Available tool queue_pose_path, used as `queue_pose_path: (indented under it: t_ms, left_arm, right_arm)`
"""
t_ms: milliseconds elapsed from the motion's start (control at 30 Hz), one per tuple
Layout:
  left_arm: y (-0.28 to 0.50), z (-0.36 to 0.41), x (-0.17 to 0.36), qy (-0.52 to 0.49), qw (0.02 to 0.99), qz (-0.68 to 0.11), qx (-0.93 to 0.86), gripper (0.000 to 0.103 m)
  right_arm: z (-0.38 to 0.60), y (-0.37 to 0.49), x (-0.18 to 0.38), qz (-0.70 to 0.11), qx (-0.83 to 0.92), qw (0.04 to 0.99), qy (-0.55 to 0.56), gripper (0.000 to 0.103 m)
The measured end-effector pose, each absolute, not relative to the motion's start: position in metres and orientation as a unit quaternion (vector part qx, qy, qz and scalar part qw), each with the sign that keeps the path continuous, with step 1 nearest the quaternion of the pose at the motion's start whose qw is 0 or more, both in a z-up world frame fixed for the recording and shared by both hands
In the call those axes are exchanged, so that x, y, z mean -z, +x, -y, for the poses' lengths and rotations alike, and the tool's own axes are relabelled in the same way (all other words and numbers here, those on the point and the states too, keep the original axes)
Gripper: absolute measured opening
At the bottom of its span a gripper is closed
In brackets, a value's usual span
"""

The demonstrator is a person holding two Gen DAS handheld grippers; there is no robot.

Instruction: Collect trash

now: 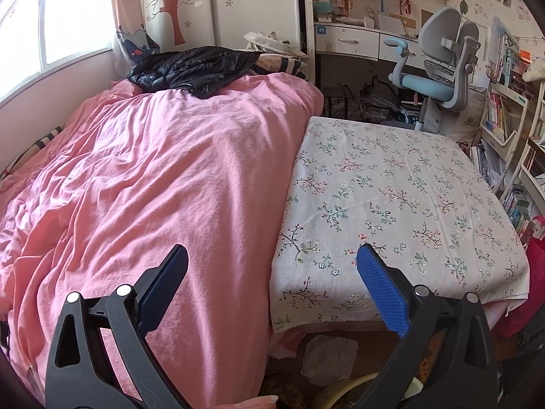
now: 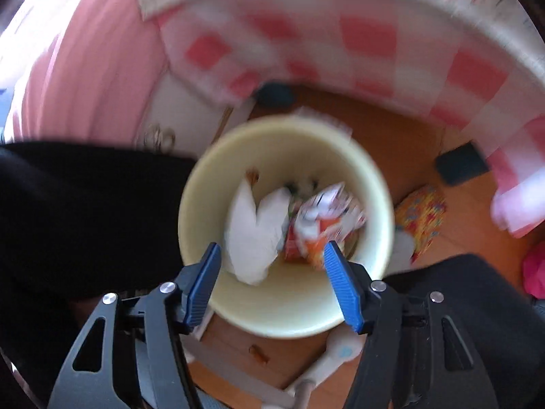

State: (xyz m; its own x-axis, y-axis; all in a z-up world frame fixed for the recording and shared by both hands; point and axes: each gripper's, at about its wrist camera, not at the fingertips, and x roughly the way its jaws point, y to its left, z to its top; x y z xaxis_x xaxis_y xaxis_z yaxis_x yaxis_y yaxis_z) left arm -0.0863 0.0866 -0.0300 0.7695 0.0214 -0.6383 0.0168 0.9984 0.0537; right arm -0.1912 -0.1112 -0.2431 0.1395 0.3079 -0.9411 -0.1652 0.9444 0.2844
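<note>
Right wrist view shows trash in the bin, right gripper half open and empty, while paper remains on the floor and the left gripper is wide open, empty.

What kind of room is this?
Most likely a child's bedroom: a bed with a pink duvet, a study desk with a grey-and-blue desk chair, and shelves of books.

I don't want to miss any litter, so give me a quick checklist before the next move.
1. Right gripper empty, jaws apart: ok.
2. Orange-and-white wrapper inside the round cream plastic bin: ok.
3. White crumpled tissue in the bin too: ok.
4. Left gripper open and free: ok.
5. Floral-cloth tabletop free of litter: ok.
6. Crumpled white paper on the floor under that table collected: not ok.
</note>
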Motion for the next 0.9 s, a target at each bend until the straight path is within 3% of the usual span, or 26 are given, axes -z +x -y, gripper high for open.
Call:
queue_pose_path:
  t_ms: [100, 200, 267, 400, 633, 900]
  left_arm:
    - [-0.087, -0.082, 0.025, 0.023, 0.943, -0.332, 0.008, 0.096]
    - [-0.084, -0.079, 0.017, -0.003, 0.947, -0.32, 0.02, 0.096]
    - [-0.079, -0.074, 0.011, -0.024, 0.949, -0.313, 0.028, 0.096]
    - [-0.069, -0.048, -0.005, -0.027, 0.953, -0.298, 0.051, 0.096]
    - [-0.058, -0.001, -0.018, 0.018, 0.958, -0.278, 0.065, 0.096]
    - [-0.061, 0.001, -0.025, 0.026, 0.964, -0.257, 0.063, 0.096]
  right_arm:
    - [0.136, -0.177, 0.19, -0.553, -0.129, 0.82, 0.07, 0.064]
    - [0.161, -0.178, 0.114, -0.404, -0.08, 0.909, 0.062, 0.08]
    - [0.173, -0.186, 0.068, -0.289, -0.036, 0.955, 0.047, 0.096]
    - [0.182, -0.192, 0.013, -0.143, 0.012, 0.989, -0.021, 0.096]
    - [0.21, -0.164, 0.01, -0.135, 0.046, 0.99, 0.003, 0.096]
    - [0.196, -0.161, -0.009, -0.127, 0.038, 0.991, 0.027, 0.096]
